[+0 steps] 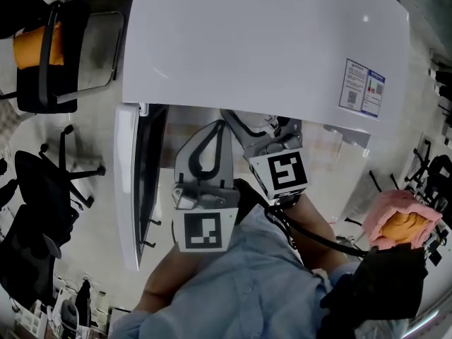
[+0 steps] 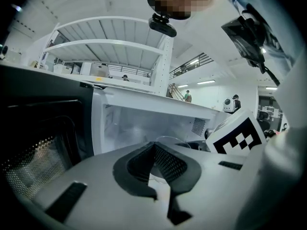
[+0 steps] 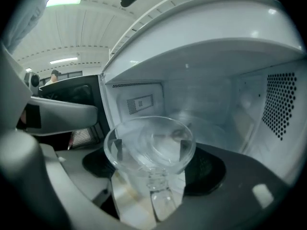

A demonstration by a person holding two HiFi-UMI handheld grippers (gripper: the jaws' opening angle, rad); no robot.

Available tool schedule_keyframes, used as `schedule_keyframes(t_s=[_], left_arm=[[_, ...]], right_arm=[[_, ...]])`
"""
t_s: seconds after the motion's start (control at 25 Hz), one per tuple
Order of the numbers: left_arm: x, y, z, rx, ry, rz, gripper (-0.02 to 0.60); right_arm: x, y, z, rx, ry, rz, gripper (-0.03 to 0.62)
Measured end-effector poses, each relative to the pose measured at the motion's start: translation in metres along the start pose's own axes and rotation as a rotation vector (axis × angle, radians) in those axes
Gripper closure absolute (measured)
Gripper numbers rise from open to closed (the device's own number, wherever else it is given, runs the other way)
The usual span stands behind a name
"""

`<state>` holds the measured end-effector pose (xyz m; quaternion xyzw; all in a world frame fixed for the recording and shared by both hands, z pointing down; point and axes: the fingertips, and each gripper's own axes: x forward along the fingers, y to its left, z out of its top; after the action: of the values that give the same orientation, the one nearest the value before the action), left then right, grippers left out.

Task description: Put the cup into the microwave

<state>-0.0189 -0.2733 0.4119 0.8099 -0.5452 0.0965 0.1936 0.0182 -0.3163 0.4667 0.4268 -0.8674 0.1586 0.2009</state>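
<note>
Here we clamp our right hand-held gripper (image 3: 152,176) on the stem of the clear glass cup (image 3: 151,145), just at the open front of the white microwave (image 1: 268,41). Our left hand-held gripper (image 2: 154,151), jaws together and empty, hangs beside the microwave's open door (image 1: 131,189).

Bright overhead light, perhaps fisheye-warped edges

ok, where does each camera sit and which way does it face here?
Head view: on the person's head, looking steeply down onto the top of the microwave; shows blue shirt, left gripper, right gripper.
Left gripper view: rides the left gripper, faces the open cavity; own shut jaws show.
Right gripper view: rides the right gripper, faces into the cavity; own jaws hold the cup.
Shared: both gripper views see cavity and cup.
</note>
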Motion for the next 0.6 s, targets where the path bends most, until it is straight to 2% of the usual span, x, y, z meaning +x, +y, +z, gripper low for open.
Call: schedule_keyframes(t_s=[0.44, 0.6], left_arm=[[0.013, 0.004, 0.008, 0.002, -0.011, -0.011, 0.574], [0.013, 0.005, 0.006, 0.006, 0.006, -0.012, 0.574]], right_arm=[[0.022, -0.027, 0.016, -0.043, -0.031, -0.061, 0.207], [0.030, -0.034, 0.025, -0.021, -0.062, -0.083, 0.206]])
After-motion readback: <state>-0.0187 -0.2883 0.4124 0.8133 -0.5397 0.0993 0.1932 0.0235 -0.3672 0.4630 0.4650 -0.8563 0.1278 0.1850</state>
